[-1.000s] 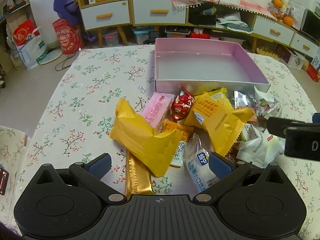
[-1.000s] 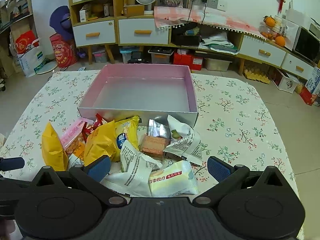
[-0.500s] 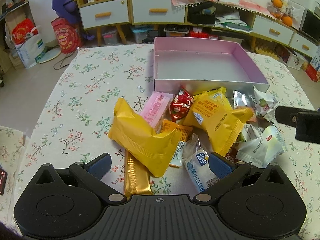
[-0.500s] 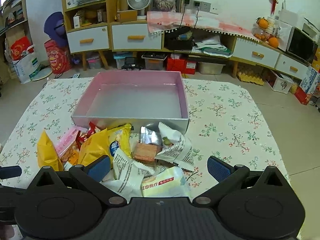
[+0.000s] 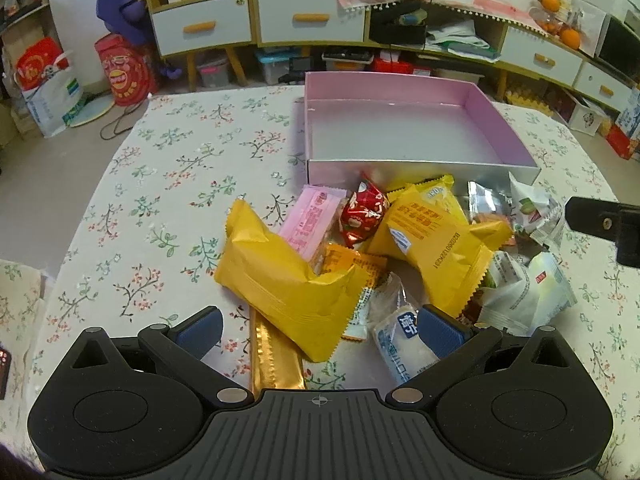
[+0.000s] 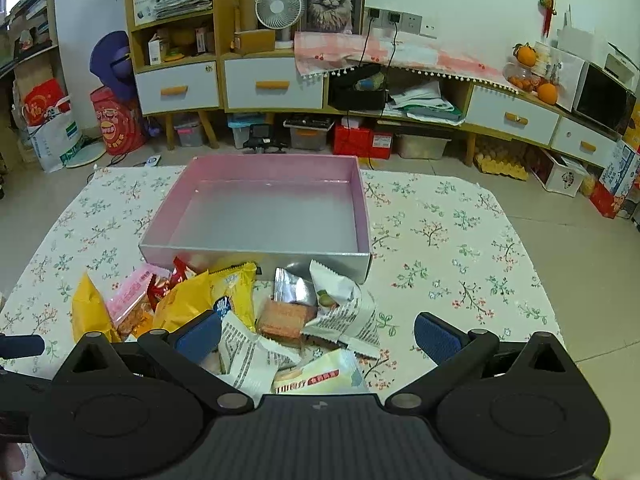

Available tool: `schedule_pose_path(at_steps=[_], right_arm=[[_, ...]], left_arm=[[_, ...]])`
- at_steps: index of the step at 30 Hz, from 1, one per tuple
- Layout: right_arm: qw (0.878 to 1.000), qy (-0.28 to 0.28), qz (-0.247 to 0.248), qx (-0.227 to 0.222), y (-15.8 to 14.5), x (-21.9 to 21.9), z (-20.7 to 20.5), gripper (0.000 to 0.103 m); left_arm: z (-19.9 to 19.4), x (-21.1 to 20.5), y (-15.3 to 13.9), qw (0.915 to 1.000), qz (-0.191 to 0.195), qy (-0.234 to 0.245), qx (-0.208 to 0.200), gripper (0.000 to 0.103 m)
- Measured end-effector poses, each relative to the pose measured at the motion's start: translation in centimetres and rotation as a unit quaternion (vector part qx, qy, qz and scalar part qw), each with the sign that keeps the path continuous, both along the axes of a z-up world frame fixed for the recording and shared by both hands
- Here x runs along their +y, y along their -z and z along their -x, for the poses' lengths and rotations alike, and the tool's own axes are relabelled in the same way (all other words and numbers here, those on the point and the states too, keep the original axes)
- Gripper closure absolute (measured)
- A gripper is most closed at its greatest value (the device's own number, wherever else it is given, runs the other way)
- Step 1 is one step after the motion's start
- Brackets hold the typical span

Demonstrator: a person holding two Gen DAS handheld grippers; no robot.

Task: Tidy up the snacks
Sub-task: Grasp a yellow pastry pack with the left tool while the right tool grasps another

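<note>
A pile of snack packets lies on the floral tablecloth in front of an empty pink box (image 5: pixel 496 120), which also shows in the right wrist view (image 6: pixel 362 196). The pile holds a large yellow packet (image 5: pixel 288 280), a second yellow packet (image 5: pixel 436 240), a pink packet (image 5: pixel 312 220), a red packet (image 5: pixel 362 216), a gold bar (image 5: pixel 276 360) and white packets (image 6: pixel 348 316). My left gripper (image 5: pixel 320 330) is open and empty, just above the near edge of the pile. My right gripper (image 6: pixel 318 336) is open and empty above the white packets.
The table (image 5: pixel 168 184) carries a floral cloth; its edges fall away left and right. Cabinets with drawers (image 6: pixel 272 84), a fan (image 6: pixel 279 6) and floor clutter stand behind the table. The right gripper's body shows at the left view's right edge (image 5: pixel 604 224).
My right gripper has risen and drawn back, so the pile and box look smaller and lower. My left gripper has barely moved. Both stay open.
</note>
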State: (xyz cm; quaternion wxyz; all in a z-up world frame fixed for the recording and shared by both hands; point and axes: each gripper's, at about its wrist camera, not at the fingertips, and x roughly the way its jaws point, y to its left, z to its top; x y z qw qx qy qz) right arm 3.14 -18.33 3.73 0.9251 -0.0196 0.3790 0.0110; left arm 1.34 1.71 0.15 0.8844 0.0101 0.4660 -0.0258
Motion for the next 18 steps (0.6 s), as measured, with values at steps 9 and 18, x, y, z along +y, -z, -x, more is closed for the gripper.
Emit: schedule_pose_path(at_steps=[9,18], right_arm=[[0.997,-0.024,-0.069,-0.017,0.1,-1.7,-0.8,0.026],[0.983,-0.084,-0.163,0.028,1.0,-1.6,-3.1,0.027]], left_arm=[[-1.2,1.2,0.1,0.9985,0.033,0.041,0.017,0.000],[-1.9,4.5,0.6,0.9953,0.079,0.052,-0.018,0.002]])
